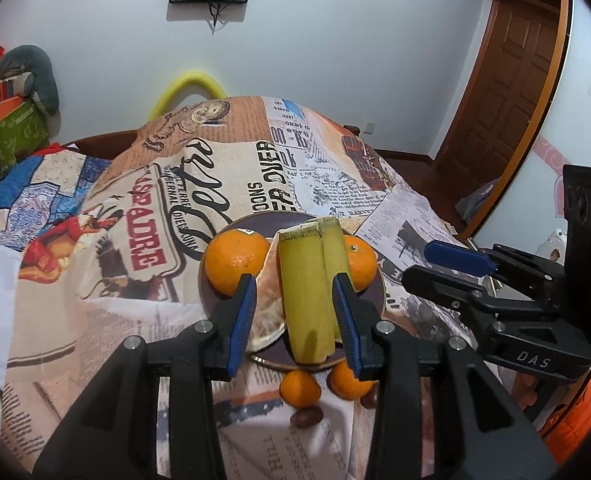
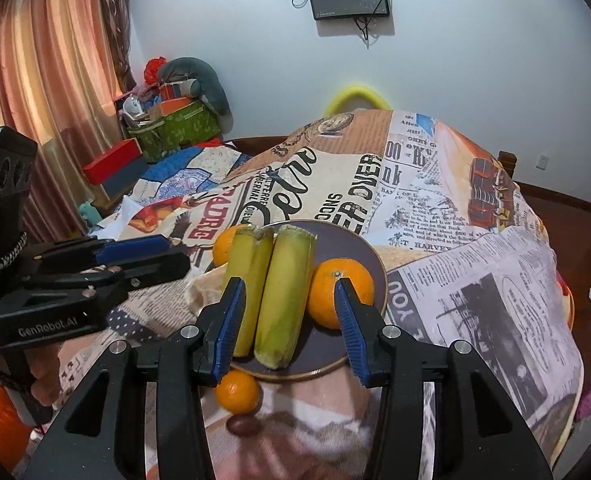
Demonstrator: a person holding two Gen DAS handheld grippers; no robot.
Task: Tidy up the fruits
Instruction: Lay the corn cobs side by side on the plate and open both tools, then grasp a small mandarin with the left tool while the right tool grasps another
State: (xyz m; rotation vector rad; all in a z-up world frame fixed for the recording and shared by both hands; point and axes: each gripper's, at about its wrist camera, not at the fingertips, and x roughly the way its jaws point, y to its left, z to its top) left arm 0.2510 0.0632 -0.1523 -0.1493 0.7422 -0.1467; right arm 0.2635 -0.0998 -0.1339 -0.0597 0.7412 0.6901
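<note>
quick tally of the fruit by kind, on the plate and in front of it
Oranges on the plate: 2
Yellow-green stalk pieces on the plate: 2
Pale peeled segment on the plate: 1
Small oranges off the plate: 2
Brown nuts off the plate: at least 2
Total: 9

L gripper (image 1: 295, 304): jaws apart | R gripper (image 2: 287, 308): apart, prob. empty

My left tool (image 1: 293, 312) is spread wide over the plate (image 1: 375, 300); green stalk pieces (image 1: 309, 292) sit between its pads, oranges (image 1: 237, 260) at 10 and 2 o'clock.
</note>
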